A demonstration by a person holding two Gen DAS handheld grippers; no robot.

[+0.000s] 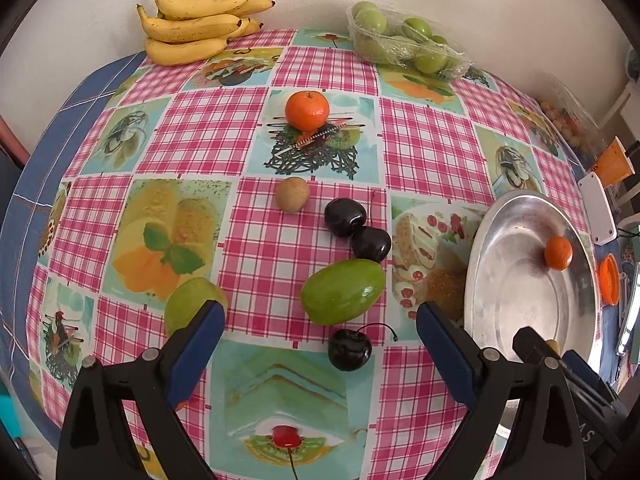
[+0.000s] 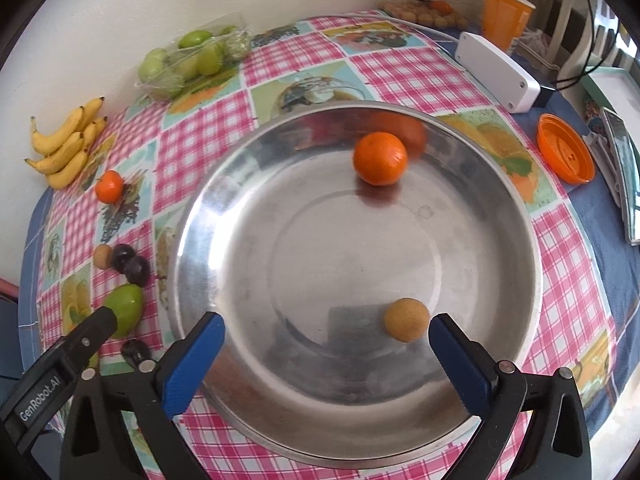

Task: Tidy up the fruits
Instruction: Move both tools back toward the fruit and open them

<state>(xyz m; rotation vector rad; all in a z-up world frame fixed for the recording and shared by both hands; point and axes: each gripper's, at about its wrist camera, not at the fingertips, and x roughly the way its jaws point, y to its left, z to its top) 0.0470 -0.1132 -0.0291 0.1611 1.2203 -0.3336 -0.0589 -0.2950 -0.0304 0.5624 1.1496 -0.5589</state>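
In the right wrist view, my right gripper point(image 2: 326, 324) hangs wide open over a shiny metal bowl point(image 2: 320, 248). A small brown round fruit point(image 2: 406, 319) lies loose on the bowl floor just inside the right finger, not pinched. A tangerine point(image 2: 380, 158) rests at the bowl's far side. In the left wrist view, my left gripper point(image 1: 320, 314) is open above the table. An oval green fruit point(image 1: 342, 298) and a dark cherry point(image 1: 350, 350) lie between its fingers, untouched. Beyond them are two more dark cherries point(image 1: 345, 217), a brown fruit point(image 1: 292, 194) and a tangerine point(image 1: 307, 110). Another green fruit point(image 1: 192, 304) sits partly behind the left finger.
Bananas point(image 1: 196, 24) and a wrapped tray of green fruit point(image 1: 404, 40) stand by the wall. The bowl point(image 1: 512, 280) is right of the left gripper. A white box point(image 2: 498, 76), an orange cup point(image 2: 504, 16) and an orange lid point(image 2: 564, 148) sit beyond it.
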